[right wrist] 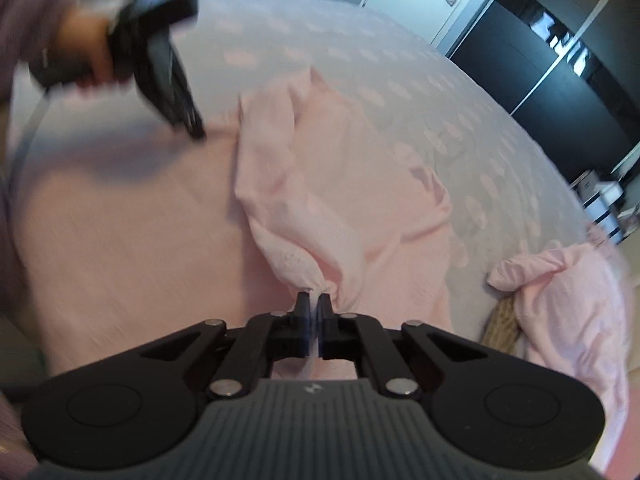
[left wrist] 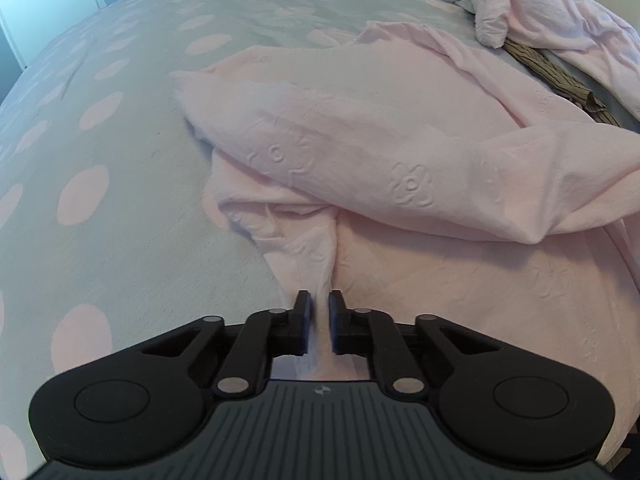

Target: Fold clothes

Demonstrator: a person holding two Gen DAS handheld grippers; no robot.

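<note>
A pale pink garment [left wrist: 380,152] with embossed flowers lies on the bed, partly folded over itself. My left gripper [left wrist: 319,300] is shut on a ridge of its fabric at the near edge. In the right wrist view the same pink garment [right wrist: 328,200] spreads ahead, and my right gripper [right wrist: 314,300] is shut on a bunched part of it. The left gripper [right wrist: 196,130] shows there at the upper left, held in a hand, its tips on the cloth.
The bed cover [left wrist: 100,160] is grey with pink dots. A pile of other pink clothes [left wrist: 552,12] and a brown striped piece [left wrist: 548,68] lie at the far right. A wardrobe and door [right wrist: 540,40] stand beyond the bed.
</note>
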